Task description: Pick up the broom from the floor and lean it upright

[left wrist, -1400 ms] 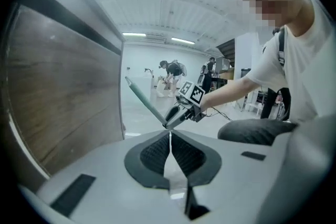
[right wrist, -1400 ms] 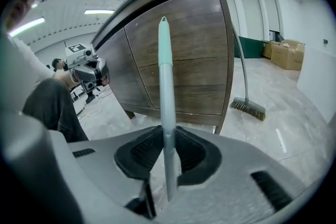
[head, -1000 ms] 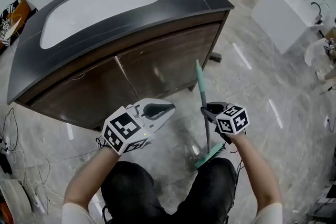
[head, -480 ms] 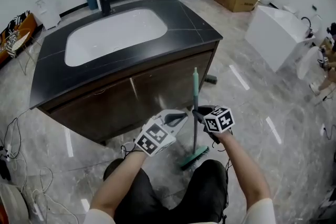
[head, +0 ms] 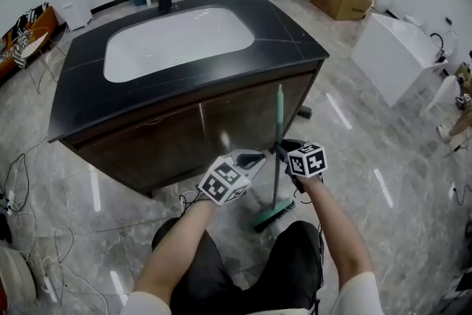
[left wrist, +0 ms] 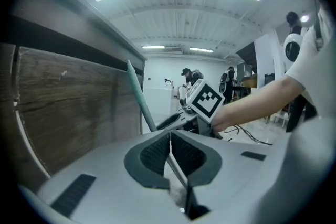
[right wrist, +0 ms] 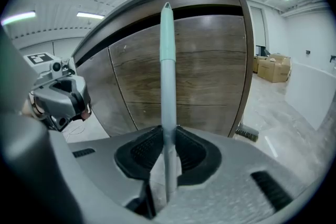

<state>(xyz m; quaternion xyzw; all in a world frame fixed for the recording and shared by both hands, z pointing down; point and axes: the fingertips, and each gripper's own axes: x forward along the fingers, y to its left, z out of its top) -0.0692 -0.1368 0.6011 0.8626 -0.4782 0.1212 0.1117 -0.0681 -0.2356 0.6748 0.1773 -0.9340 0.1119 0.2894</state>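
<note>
Directly in front of the big dark-topped sink cabinet [head: 221, 122], the teal-handled broom [head: 279, 111] stands nearly upright, bristles on the near floor [head: 361, 158], its handle clamped in the right gripper [head: 283, 151], while just left of it the left gripper [head: 257, 157] is closed, holding nothing.
</note>
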